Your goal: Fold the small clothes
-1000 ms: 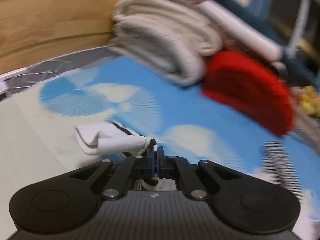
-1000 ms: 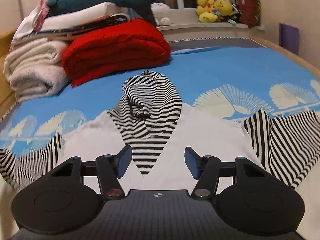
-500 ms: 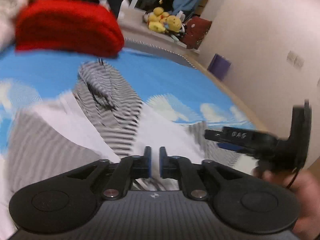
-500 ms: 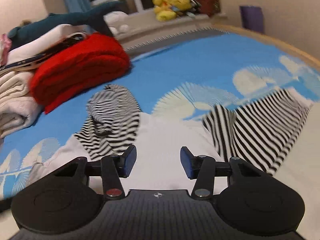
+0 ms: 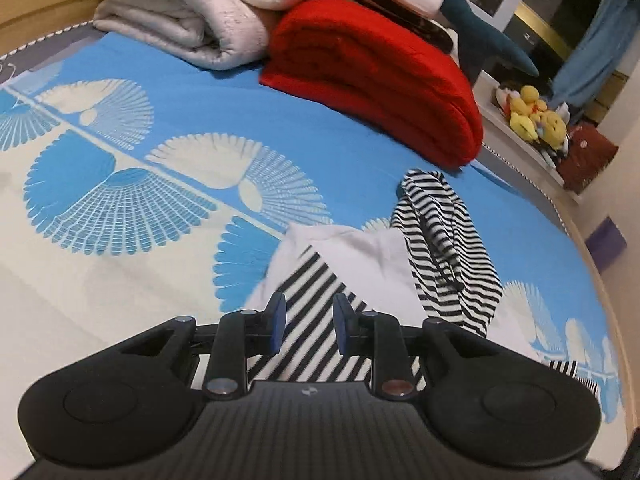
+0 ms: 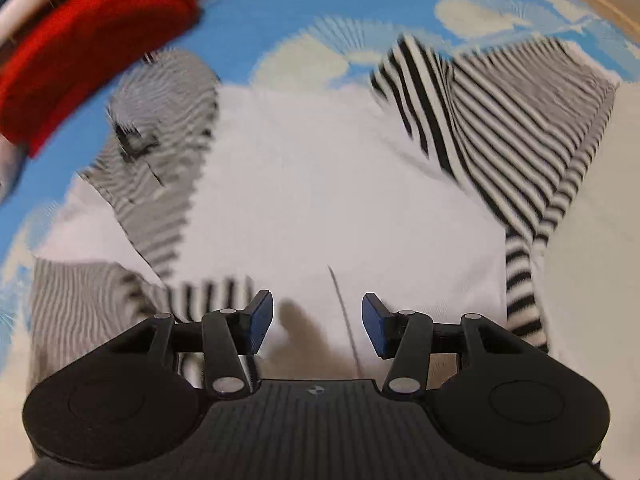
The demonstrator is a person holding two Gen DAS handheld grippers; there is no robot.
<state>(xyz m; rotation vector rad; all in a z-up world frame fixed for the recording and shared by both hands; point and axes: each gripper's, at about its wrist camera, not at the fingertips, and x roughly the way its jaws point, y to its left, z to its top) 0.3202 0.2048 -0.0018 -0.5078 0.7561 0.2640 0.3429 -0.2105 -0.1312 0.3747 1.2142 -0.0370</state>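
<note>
A small white hooded top with black-and-white striped sleeves and hood [image 6: 320, 184] lies spread on the blue bedsheet with pale fan patterns [image 5: 180, 152]. The left gripper [image 5: 307, 324] has just been opening, nothing between its jaws, above a folded-in striped sleeve [image 5: 316, 320]. The right gripper [image 6: 318, 326] hovers with jaws apart and empty over the white body.

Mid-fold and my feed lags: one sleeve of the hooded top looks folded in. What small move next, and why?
Probably lower the right tongs onto the white body of the hooded top and steer toward the striped sleeve that lies spread outward. The jaws stand open and empty. The left tongs, just opening, hold nothing.
</note>
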